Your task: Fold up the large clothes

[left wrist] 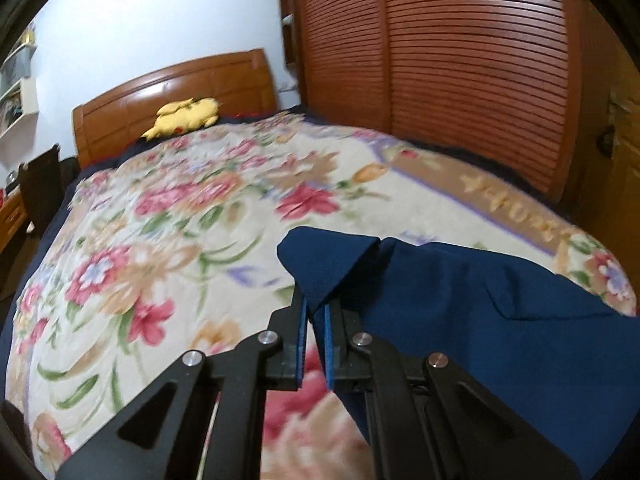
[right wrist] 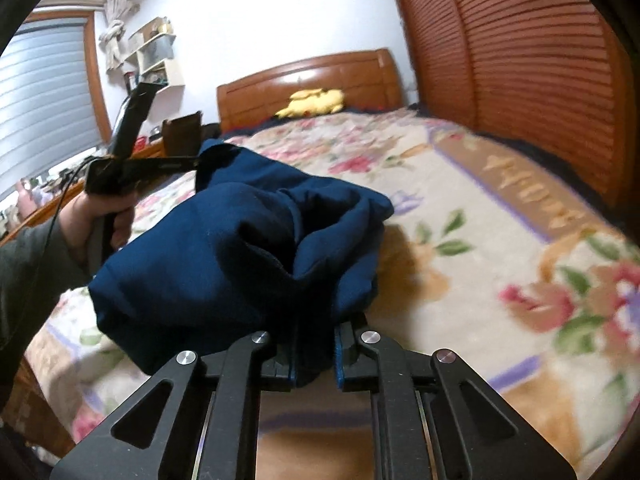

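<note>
Gripping a corner of the navy garment (left wrist: 460,300), the left gripper (left wrist: 316,312) has its blue-padded fingers (left wrist: 301,344) drawn close together with a fold of the cloth pinched between their tips. From that pinch the fabric runs off to the right of the left wrist view and hangs above the floral bedspread (left wrist: 168,220). In the right wrist view the same gripper shows from the side at upper left, held by a person's hand (right wrist: 100,216) in a grey sleeve (right wrist: 28,280), with the cloth's far edge caught at its tip.

The right gripper (right wrist: 316,344) is likewise clamped on the garment: a thick bunch of dark fabric fills the narrow gap between its fingers (right wrist: 341,356), and the rest billows up in front of the lens in loose folds. The garment is thus lifted between the two grippers, over the near part of the bed (how much of it touches the spread cannot be told).

A wooden headboard (left wrist: 176,92) stands at the far end, with a yellow plush toy (left wrist: 188,114) lying just before it. Reddish louvred wardrobe doors (left wrist: 440,60) line the right side of the bed.
</note>
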{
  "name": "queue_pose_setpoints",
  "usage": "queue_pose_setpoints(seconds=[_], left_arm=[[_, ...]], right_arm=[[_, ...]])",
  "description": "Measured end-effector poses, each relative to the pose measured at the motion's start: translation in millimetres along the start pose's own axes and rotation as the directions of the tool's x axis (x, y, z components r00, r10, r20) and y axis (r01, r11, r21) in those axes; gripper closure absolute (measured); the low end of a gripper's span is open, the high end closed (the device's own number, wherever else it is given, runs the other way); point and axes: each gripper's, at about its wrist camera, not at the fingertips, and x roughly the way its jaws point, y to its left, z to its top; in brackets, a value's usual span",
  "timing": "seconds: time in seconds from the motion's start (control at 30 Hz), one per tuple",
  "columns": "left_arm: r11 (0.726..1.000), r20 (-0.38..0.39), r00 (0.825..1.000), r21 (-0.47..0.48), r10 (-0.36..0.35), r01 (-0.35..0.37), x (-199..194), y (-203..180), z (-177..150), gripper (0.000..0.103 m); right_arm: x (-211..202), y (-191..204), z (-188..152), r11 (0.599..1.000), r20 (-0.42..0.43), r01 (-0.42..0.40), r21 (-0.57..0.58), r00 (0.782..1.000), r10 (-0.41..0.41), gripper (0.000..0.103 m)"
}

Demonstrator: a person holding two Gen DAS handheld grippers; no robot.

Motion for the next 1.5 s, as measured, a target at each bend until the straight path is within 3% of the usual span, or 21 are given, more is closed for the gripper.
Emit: queue_pose_setpoints(seconds=[0.27, 0.5, 0.73, 0.83, 0.9, 0.93, 1.1, 1.27, 1.43, 1.47, 1.5], left_arm=[[0.991, 0.064, 0.991, 0.076, -0.114, 0.109, 16, -113, 50, 0.100], [0.969, 0.095, 0.969, 0.118, -0.229, 0.217, 49, -227, 104, 0.100], [0.934, 0.029, 0.943, 0.157, -0.330, 0.322, 91, -312, 102, 0.098], [0.931, -0.029, 0.950, 0.192, -0.312, 0.312, 112, -337, 84, 0.097], [0.944, -0.048, 0.963, 0.191, -0.266, 0.270, 118, -340, 75, 0.096], [0.944, -0.058, 0.961, 0.177, -0.271, 0.277, 119, -337, 72, 0.094], [0.944, -0.082, 0.954, 0.144, -0.289, 0.298, 99, -316, 65, 0.092], [0.930, -0.079, 0.941, 0.142, -0.330, 0.338, 67, -293, 56, 0.078], [0.919, -0.057, 0.936, 0.177, -0.347, 0.352, 29, -276, 42, 0.067], [0.916, -0.057, 0.933, 0.178, -0.356, 0.360, 25, -273, 40, 0.062], [0.913, -0.057, 0.929, 0.175, -0.365, 0.370, 20, -269, 36, 0.060]], right_arm=[[-52, -93, 20, 0.985, 0.019, 0.165, -0.052, 0.986, -0.164, 0.093], [-102, -178, 41, 0.939, 0.042, 0.335, -0.077, 0.942, -0.332, 0.094], [-134, -251, 21, 0.877, -0.002, 0.478, -0.037, 0.878, -0.479, 0.093], [-127, -279, 0, 0.863, -0.082, 0.505, -0.010, 0.860, -0.504, 0.091], [-117, -293, -14, 0.854, -0.143, 0.520, -0.005, 0.845, -0.515, 0.087], [-114, -296, -19, 0.843, -0.153, 0.538, -0.008, 0.832, -0.533, 0.083], [-133, -299, -13, 0.818, -0.162, 0.572, 0.059, 0.814, -0.558, 0.056], [-176, -287, 7, 0.767, -0.081, 0.639, 0.061, 0.769, -0.634, 0.051], [-178, -245, 29, 0.750, 0.000, 0.662, 0.001, 0.750, -0.662, 0.051], [-174, -235, 34, 0.753, 0.024, 0.658, -0.009, 0.753, -0.658, 0.051], [-172, -230, 36, 0.770, 0.035, 0.638, -0.011, 0.769, -0.638, 0.051]])
